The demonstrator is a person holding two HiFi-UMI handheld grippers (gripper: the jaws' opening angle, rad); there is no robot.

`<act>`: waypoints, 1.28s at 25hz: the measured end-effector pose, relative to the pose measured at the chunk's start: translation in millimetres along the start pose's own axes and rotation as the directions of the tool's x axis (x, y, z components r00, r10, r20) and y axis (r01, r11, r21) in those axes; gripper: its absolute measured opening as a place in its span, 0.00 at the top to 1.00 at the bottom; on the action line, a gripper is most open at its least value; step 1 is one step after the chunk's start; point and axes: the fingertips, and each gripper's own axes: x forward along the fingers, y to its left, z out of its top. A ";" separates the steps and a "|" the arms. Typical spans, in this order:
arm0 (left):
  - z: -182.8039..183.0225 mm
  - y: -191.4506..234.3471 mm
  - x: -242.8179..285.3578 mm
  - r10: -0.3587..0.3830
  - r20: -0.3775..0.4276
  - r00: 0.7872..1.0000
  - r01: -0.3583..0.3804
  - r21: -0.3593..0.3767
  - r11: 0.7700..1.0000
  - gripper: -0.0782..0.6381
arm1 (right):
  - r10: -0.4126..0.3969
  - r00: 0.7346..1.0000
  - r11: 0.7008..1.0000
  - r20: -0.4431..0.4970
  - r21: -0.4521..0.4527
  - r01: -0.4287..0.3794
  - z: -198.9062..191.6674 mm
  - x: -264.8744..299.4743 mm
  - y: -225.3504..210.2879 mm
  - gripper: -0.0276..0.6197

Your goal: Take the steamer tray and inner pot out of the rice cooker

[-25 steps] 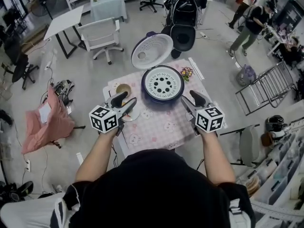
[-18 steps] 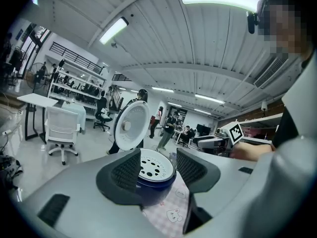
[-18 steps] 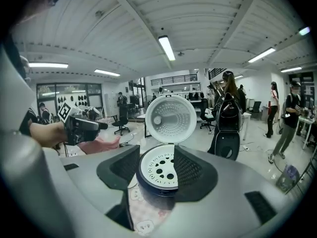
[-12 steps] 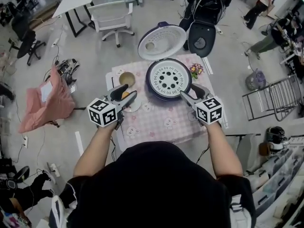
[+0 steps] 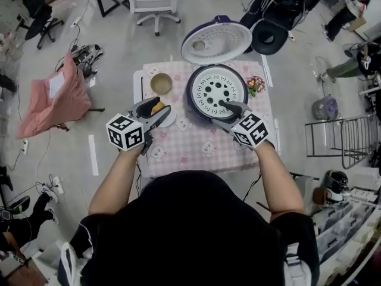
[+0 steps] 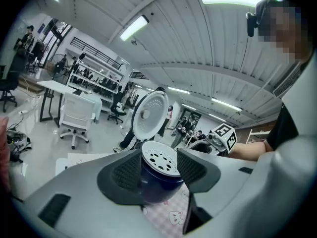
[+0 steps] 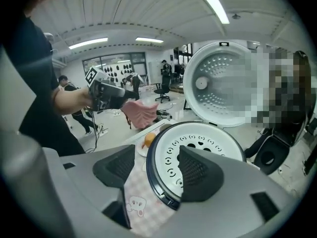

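Two handheld grippers and one rice cooker (image 5: 190,95), its lid (image 5: 215,42) raised behind it, on a pink checked tablecloth (image 5: 196,151).

- Steamer tray (image 5: 215,91): white, perforated, seated in the cooker's top.
- Right gripper (image 5: 225,114): at the cooker's near rim. Its jaws are released and have just been opening. One is over the tray and the other outside the rim, with the rim between them unpressed.
- Left gripper (image 5: 162,105): left of the cooker, jaws spread with nothing gripped.
- Bowl (image 5: 161,83) and plate (image 5: 171,123): left of the cooker, with the plate under the left gripper.
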 end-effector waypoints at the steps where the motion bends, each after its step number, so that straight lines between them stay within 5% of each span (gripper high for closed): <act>1: -1.5 3.8 -0.9 0.013 0.006 1.000 -0.013 -0.009 1.000 0.56 | 0.020 0.999 1.000 -0.025 -0.019 -0.021 -2.9 6.0 1.1 0.51; 8: -14.7 18.5 -1.4 0.062 0.025 0.998 -0.060 -0.061 0.996 0.56 | 0.158 0.945 0.971 -0.288 -0.127 -0.201 -36.2 43.3 16.1 0.51; 21: -37.0 29.8 -22.4 0.128 0.051 0.991 -0.117 -0.173 0.978 0.56 | 0.192 0.790 0.897 -0.582 -0.222 -0.381 -62.0 72.9 22.9 0.52; 32: -57.7 32.9 -21.3 0.127 0.041 0.991 -0.117 -0.204 0.972 0.56 | 0.194 0.767 0.894 -0.612 -0.212 -0.395 -72.5 81.5 19.5 0.56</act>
